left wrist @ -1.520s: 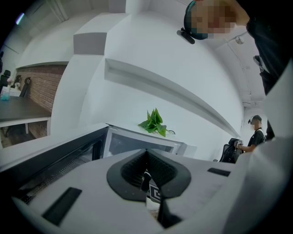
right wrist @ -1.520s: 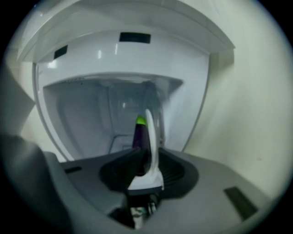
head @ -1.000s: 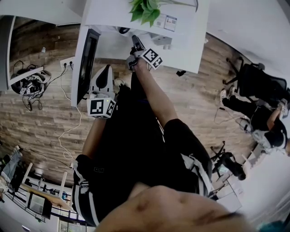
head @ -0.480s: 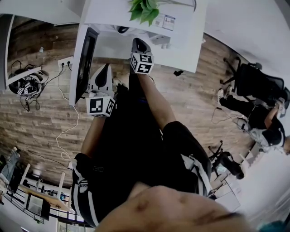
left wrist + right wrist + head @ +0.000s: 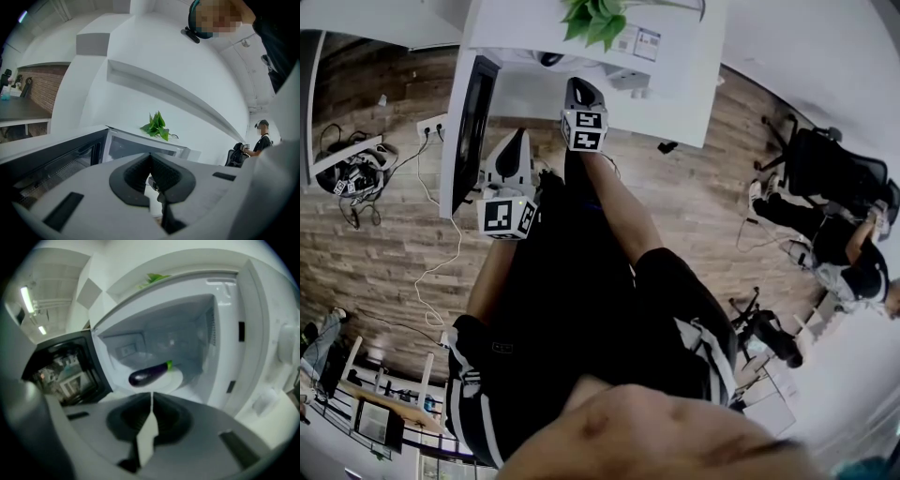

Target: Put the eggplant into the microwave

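Note:
In the right gripper view a dark purple eggplant (image 5: pixel 149 373) with a green stem lies on the white turntable plate (image 5: pixel 174 379) inside the open microwave (image 5: pixel 225 333). Its door (image 5: pixel 65 371) swings out to the left. My right gripper (image 5: pixel 151 398) sits just in front of the opening, apart from the eggplant. Its jaws have just been closing and are shut with nothing between them. In the head view the right gripper (image 5: pixel 578 91) points at the microwave. The left gripper (image 5: pixel 517 141) stays beside the door (image 5: pixel 472 131), jaws shut and empty (image 5: pixel 150 158). The eggplant is hidden in the head view.
A green plant (image 5: pixel 595 19) stands on top of the white counter, and shows over the microwave (image 5: pixel 156 126). Cables and gear (image 5: pixel 356 173) lie on the wooden floor at left. A seated person (image 5: pixel 848 258) and a black chair (image 5: pixel 825 169) are at right.
In the head view the right gripper has rolled about its axis and shifted slightly left in front of the microwave. The left gripper has stayed put.

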Demonstrator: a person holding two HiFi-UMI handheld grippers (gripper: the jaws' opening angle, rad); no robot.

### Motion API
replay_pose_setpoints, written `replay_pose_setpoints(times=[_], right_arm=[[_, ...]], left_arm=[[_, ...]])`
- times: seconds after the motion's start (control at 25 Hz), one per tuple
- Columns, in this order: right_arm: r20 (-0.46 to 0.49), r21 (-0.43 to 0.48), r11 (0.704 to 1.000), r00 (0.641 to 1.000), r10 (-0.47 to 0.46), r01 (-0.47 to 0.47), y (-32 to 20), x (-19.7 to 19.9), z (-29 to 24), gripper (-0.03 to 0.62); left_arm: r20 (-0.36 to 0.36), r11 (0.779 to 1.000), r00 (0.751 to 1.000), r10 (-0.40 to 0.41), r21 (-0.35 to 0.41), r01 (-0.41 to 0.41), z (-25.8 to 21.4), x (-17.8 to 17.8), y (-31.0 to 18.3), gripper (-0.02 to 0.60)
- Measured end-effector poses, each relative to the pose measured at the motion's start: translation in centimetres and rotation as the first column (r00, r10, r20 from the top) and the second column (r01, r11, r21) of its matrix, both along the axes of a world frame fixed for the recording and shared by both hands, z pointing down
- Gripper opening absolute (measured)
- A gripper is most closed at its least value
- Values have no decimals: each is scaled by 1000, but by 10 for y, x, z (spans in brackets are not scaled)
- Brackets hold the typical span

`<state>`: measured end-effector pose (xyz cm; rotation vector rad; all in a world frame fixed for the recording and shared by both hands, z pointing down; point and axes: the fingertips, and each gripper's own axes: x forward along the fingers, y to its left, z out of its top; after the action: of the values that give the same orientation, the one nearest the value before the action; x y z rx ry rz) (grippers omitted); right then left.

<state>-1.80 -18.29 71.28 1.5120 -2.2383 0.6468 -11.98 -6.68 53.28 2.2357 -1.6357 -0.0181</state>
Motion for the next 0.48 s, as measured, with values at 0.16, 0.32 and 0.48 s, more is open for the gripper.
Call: replay_pose_setpoints(times=[0.16,0.32,0.48], right_arm=[[1,-16,1000,1000,-9,9,-3,-5,7,37],[-2,-21,1000,1000,-22,22,-7,-11,9,37],[-2,-26,999,1000,-25,25,-10,-13,12,37]], left_arm=[[-1,1000,1000,-2,-9,2,2,1,-1,32],[1,1000,1000,-4,-14,4,4,-1,-3,32],[5,1000,1000,-3,-17,3,6,-2,-5,32]])
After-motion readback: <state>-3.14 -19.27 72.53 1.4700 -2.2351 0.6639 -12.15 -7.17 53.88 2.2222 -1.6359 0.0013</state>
